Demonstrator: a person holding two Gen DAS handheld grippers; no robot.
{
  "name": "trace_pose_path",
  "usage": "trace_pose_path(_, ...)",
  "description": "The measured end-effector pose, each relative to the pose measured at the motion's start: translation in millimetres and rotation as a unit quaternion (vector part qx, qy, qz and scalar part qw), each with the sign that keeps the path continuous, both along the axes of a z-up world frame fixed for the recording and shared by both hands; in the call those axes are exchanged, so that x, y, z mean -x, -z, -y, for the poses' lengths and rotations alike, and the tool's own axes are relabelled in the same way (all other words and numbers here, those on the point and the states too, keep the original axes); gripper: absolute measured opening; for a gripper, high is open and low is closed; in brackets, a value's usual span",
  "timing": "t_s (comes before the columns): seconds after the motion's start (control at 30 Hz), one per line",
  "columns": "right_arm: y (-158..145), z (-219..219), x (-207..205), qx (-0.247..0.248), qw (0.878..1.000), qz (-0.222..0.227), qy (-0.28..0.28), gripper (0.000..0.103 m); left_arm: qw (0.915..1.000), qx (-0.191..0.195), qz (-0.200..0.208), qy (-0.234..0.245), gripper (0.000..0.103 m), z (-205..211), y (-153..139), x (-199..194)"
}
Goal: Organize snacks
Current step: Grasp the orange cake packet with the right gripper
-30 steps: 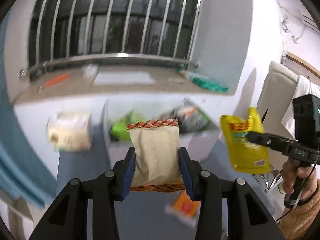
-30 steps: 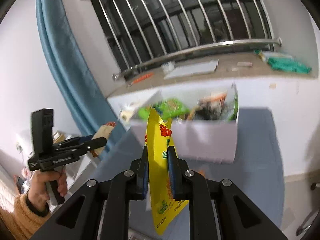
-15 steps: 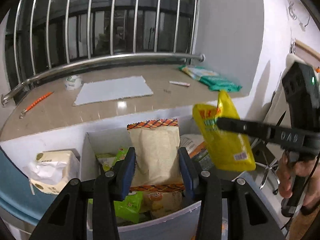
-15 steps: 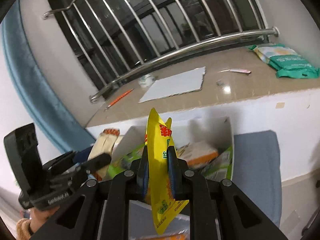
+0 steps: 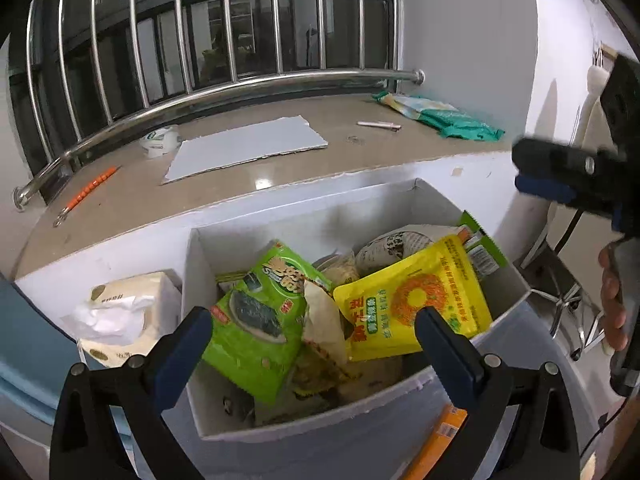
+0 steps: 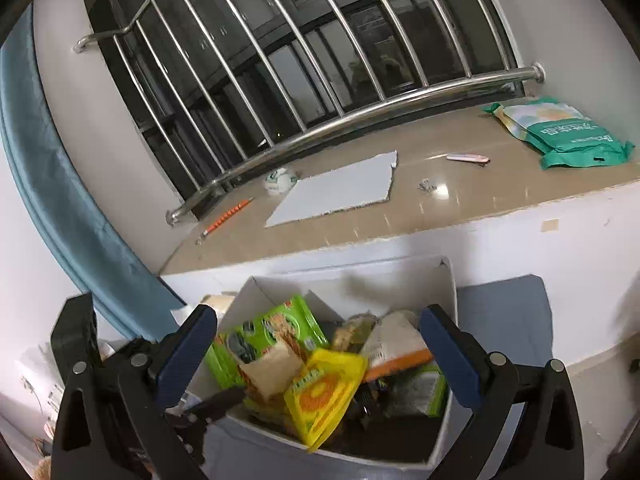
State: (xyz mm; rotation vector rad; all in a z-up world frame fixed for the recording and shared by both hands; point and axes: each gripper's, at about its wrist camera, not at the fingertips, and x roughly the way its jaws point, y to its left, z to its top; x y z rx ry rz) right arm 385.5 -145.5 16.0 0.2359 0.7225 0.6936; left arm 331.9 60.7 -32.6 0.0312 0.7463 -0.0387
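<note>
A white box holds several snack packs. A yellow pouch lies on top at its right, a brown paper bag lies beside a green seaweed pack. My left gripper is open and empty just above the box's near side. My right gripper is open and empty above the box. The right gripper also shows at the right edge of the left wrist view.
The box stands on a grey-blue surface against a white ledge. A tissue pack sits left of the box. An orange pack lies in front. On the sill are a grey sheet, tape roll and green bag.
Both grippers moved over the box and opened. The brown bag dropped from the left gripper and the yellow pouch from the right; both now lie in the box.
</note>
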Motion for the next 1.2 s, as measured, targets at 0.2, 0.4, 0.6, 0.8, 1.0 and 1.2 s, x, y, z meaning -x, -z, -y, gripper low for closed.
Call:
trace_pose_path(0.2,-1.7,14.3,34.5,0.010,1.000,0.007,-0.013,0.103,0.9994,0.014,0.031,0.004,0.103,-3.2,-16.1,51.5)
trace_pose_path(0.4,15.2,37.2,103.8,0.039,0.998,0.035,-0.038,0.103,0.9974,0.049,0.047,0.022,0.103,-4.0,-7.3,125.0)
trace_pose_path(0.6,59.3,41.2,168.4,0.124,0.989,0.052,-0.068,0.103,0.9972,0.066,0.033,0.014,0.103,-0.6,28.4,179.1)
trace_pose_path(0.8,98.8,34.6,194.2,0.164,0.982,0.037,-0.080,0.103,0.9951,0.098,0.013,0.003,0.103,1.1,62.1,209.8)
trace_pose_path(1.0,120.1,-1.2,209.6,0.256,0.947,0.087,-0.170,0.103,0.9950,0.100,-0.005,0.011,0.103,-1.7,75.5,227.0)
trace_pose_path(1.2,125.0,-41.8,178.5,0.326,0.882,0.118,-0.319,0.103,0.9943,0.102,-0.002,0.030,0.103,-3.2,72.1,238.1)
